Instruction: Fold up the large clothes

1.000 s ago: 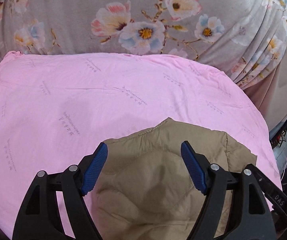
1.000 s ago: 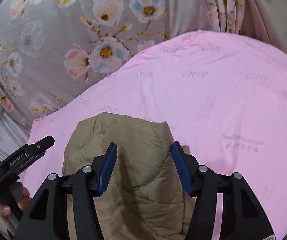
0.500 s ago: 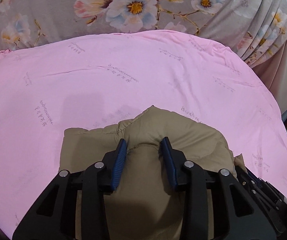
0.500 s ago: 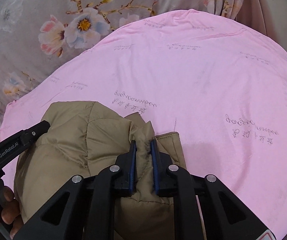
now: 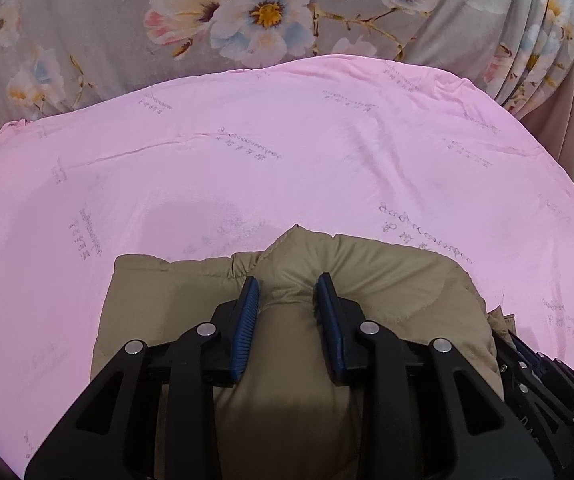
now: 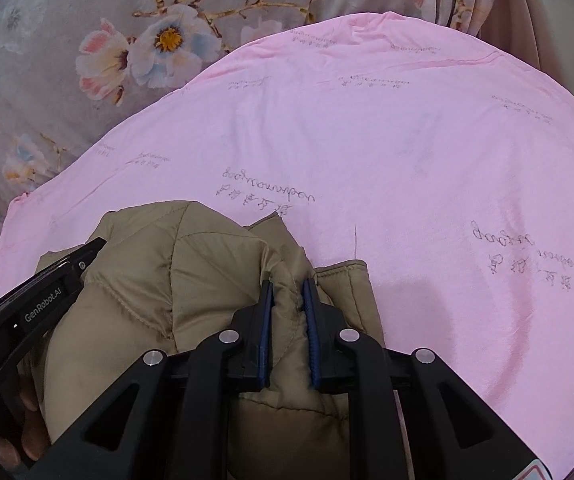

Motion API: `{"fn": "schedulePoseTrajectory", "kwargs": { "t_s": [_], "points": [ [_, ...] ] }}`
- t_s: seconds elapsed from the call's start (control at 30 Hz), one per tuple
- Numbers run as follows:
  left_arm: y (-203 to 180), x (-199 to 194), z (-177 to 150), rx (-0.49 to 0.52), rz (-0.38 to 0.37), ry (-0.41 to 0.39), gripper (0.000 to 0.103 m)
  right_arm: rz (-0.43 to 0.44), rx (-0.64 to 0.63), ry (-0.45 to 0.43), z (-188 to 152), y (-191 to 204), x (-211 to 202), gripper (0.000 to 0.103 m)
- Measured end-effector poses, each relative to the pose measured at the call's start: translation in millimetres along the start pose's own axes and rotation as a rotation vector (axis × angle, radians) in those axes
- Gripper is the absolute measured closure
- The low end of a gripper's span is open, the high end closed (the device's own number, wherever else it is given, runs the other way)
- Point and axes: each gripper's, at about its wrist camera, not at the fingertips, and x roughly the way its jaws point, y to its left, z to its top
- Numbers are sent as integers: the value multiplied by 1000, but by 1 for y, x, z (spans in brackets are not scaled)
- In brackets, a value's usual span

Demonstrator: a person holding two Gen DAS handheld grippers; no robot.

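The jacket (image 5: 387, 292) is now pinched by both the left tool (image 5: 287, 294) and right tool (image 6: 289, 294), wide a second ago, so folding can be begun.

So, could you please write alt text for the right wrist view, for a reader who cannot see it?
The right gripper is shut on a fold of a tan quilted jacket lying on a pink sheet. The left gripper enters from the left edge, and a grey floral cloth lies beyond the sheet.
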Motion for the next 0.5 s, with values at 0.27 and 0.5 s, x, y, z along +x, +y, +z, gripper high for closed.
{"fn": "schedulePoseTrajectory", "kwargs": {
  "t_s": [0.27,0.5],
  "points": [
    [-5,5,-3,17,30,-14,74,4,10,-22,-2,-2,2,88],
    [-9,6,-3,23,48,-18,73,22,22,-25,-2,-3,3,88]
  ]
}}
